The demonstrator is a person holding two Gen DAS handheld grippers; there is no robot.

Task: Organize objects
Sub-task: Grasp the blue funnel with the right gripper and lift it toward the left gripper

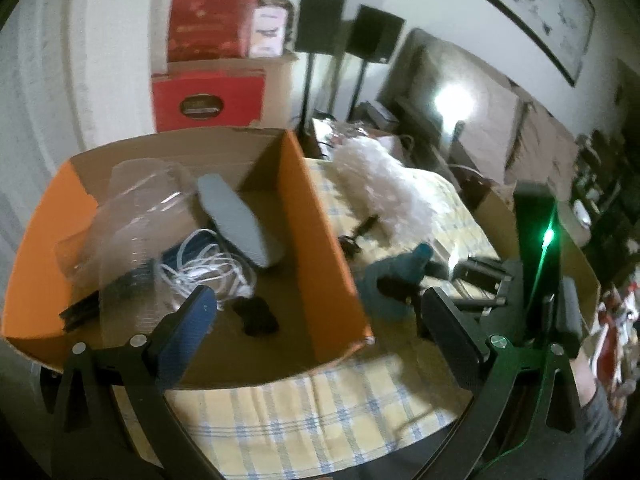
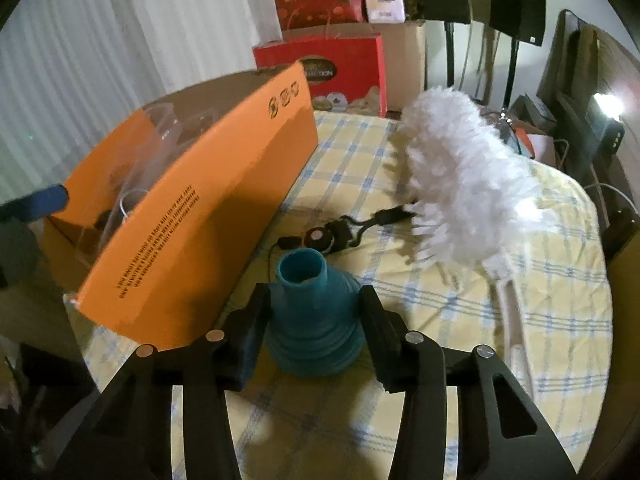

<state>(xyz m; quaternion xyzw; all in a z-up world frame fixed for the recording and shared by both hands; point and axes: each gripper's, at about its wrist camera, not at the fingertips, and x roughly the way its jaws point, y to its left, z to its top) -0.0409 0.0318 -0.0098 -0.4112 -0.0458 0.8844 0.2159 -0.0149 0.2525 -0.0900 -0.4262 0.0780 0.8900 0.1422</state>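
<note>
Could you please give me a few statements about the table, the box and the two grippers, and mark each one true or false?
1. The teal funnel sits between the right gripper fingers, on the checked tablecloth. True.
2. The white duster lies inside the orange box. False: it lies on the tablecloth, outside the box.
3. A coiled white cable lies inside the orange box. True.
4. The left gripper holds the grey oblong object. False: its jaws are open and empty; that object lies in the box.
5. The teal funnel lies on its side. False: it stands with its narrow opening up.
</note>
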